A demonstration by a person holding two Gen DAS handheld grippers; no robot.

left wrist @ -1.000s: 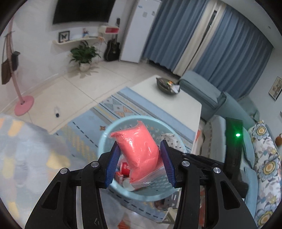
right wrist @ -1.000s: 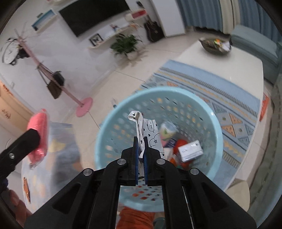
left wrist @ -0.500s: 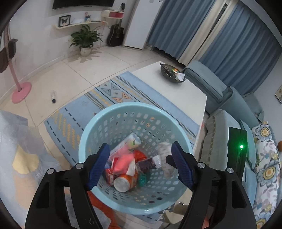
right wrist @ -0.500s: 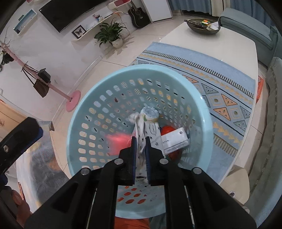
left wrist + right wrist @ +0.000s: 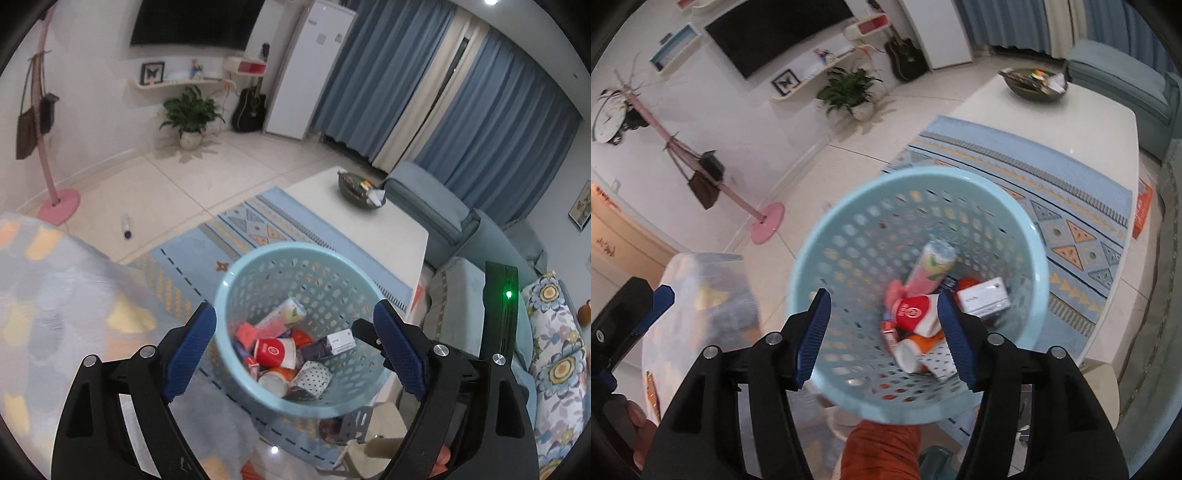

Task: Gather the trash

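A light blue perforated basket (image 5: 236, 284) stands below both grippers; it also shows in the right wrist view (image 5: 1039, 258). It holds several pieces of trash: a red cup (image 5: 275, 349), a white box (image 5: 341, 341), a pink packet (image 5: 245, 332) and a dotted white wrapper (image 5: 314, 376). My left gripper (image 5: 295, 350) is open and empty above the basket. My right gripper (image 5: 884, 332) is open and empty over the basket, with the red cup (image 5: 914, 312) and white box (image 5: 984, 297) below it.
A patterned blue rug (image 5: 240, 229) lies under the basket. A white coffee table (image 5: 369, 229) with a dark bowl (image 5: 358, 190) stands beyond. A sofa with floral cushions (image 5: 554, 350) is right. A patterned cloth (image 5: 55, 295) is left. A small bottle (image 5: 126, 226) lies on the floor.
My left gripper opened and dropped the pink packet into the basket. My right gripper opened and let go of the printed white wrapper, which now lies in the basket.
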